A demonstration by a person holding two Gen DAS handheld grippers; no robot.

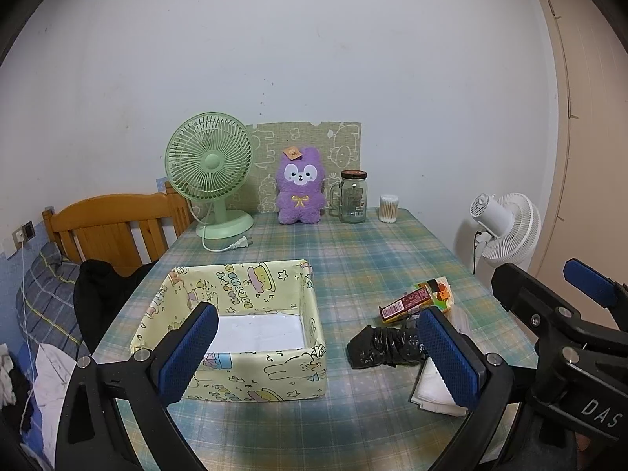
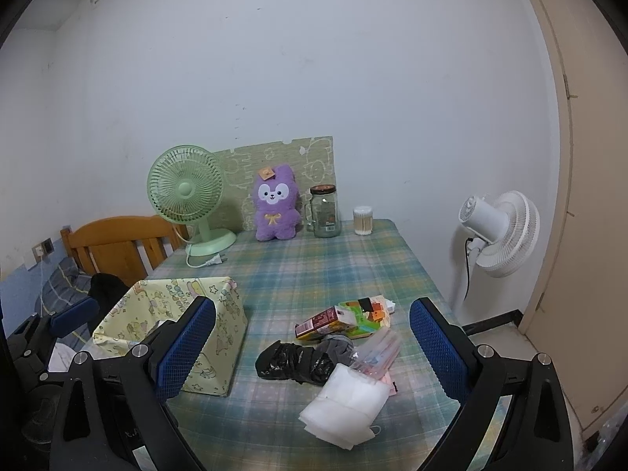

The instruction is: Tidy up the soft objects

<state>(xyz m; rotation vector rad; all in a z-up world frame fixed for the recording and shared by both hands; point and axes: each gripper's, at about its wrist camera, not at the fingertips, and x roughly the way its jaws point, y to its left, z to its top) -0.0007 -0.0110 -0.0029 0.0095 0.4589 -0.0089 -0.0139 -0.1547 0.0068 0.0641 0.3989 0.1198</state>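
Two grippers: both hang above the near table edge with nothing between their fingers; the left gripper [image 1: 318, 353] is spread wide in front of the storage box [image 1: 274, 369], the right gripper [image 2: 314, 349] spread wide over the pile.
Step in hand: by my reading the start of the task, since the box shows only its bare white floor.
Soft things: black plastic bag roll [image 2: 294, 361], white folded masks [image 2: 345, 404] and a clear sleeve [image 2: 376, 349] lie in a loose heap just right of the box; a green tissue pack [image 2: 361, 314] with a red carton [image 2: 318, 322] leaning on it sits behind them.
Next move: probably lower the right gripper onto the bag roll or masks, pinch gently, then carry left over the box wall.
Beyond the box: green fan [image 1: 210, 168], purple plush [image 1: 300, 186], glass jar [image 1: 353, 196] and swab tub [image 1: 388, 208] along the far edge, well apart.
In the way: items overlap, so one may drag another; the box wall must be cleared.
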